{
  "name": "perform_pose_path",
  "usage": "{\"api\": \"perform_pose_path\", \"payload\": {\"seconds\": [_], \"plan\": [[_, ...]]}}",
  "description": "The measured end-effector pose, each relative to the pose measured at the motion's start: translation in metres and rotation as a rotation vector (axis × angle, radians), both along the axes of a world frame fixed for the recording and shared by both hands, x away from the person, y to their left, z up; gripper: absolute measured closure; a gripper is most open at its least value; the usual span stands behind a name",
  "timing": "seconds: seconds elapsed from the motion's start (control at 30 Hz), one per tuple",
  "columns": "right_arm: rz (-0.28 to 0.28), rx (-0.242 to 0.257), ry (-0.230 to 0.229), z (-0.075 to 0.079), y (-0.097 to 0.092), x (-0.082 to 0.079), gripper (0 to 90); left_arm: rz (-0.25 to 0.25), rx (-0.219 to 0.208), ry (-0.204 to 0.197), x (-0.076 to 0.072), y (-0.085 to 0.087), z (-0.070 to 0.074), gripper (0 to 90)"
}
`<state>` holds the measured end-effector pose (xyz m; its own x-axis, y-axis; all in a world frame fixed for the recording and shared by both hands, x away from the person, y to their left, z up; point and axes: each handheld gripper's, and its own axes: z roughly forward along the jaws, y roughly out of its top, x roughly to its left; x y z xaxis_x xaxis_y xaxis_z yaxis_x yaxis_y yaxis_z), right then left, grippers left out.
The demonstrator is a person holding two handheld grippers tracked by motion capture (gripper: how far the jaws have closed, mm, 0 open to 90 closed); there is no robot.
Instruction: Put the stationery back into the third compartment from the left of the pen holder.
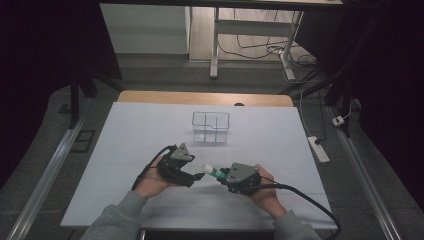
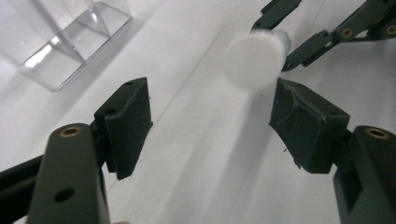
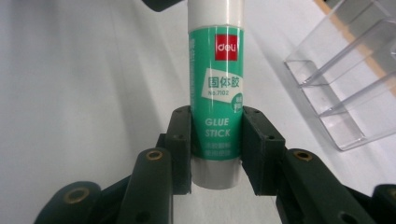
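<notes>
High view: glue stick sat lower centre, held by right gripper; left gripper just beside white cap; clear organizer above, well apart.

Left gripper view: jaws open, cap upper right, off-centre. Judged: centre cap between pads first.

Right gripper view: jaws clamped on stick's lower label. Judged: keep firm, steady.

On the desk, the organizer stands toward the far side. Nearer the person, the left hand-held gripper and right hand-held gripper face each other, the glue stick between them, above the desk.
</notes>
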<state>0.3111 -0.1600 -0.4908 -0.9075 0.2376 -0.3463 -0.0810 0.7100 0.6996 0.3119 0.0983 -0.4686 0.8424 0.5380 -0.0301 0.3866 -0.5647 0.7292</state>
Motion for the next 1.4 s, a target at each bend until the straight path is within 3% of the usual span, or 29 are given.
{"api": "perform_pose_path", "payload": {"seconds": [0.27,0.43,0.6,0.93,1.07,1.17,1.3,1.4], "plan": [[-0.049,0.123,0.056,0.003,-0.008,0.004,65.7,0.025,-0.104,0.012,-0.004,0.013,-0.005,28.3],[-0.052,0.16,0.08,0.003,-0.01,0.006,65.7,0.043,-0.151,0.027,-0.003,0.017,-0.01,28.4],[-0.066,0.182,0.088,0.002,-0.011,0.007,65.6,0.043,-0.226,0.039,-0.001,0.013,-0.01,29.1],[-0.077,0.203,0.098,0.002,-0.012,0.005,65.6,0.037,-0.301,0.038,-0.001,-0.004,-0.008,30.2],[-0.086,0.225,0.107,0.003,-0.012,0.006,65.6,0.018,-0.355,0.071,0.001,-0.009,-0.007,32.7],[-0.079,0.214,0.103,0.002,-0.011,0.005,65.6,0.003,-0.386,0.086,0.003,-0.015,-0.005,34.7],[-0.066,0.23,0.109,0.001,-0.01,0.004,65.6,-0.012,-0.41,0.097,0.005,-0.021,-0.003,40.0],[-0.06,0.239,0.104,0.002,-0.01,0.003,65.6,-0.004,-0.391,0.056,0.004,-0.024,-0.001,48.3]]}}
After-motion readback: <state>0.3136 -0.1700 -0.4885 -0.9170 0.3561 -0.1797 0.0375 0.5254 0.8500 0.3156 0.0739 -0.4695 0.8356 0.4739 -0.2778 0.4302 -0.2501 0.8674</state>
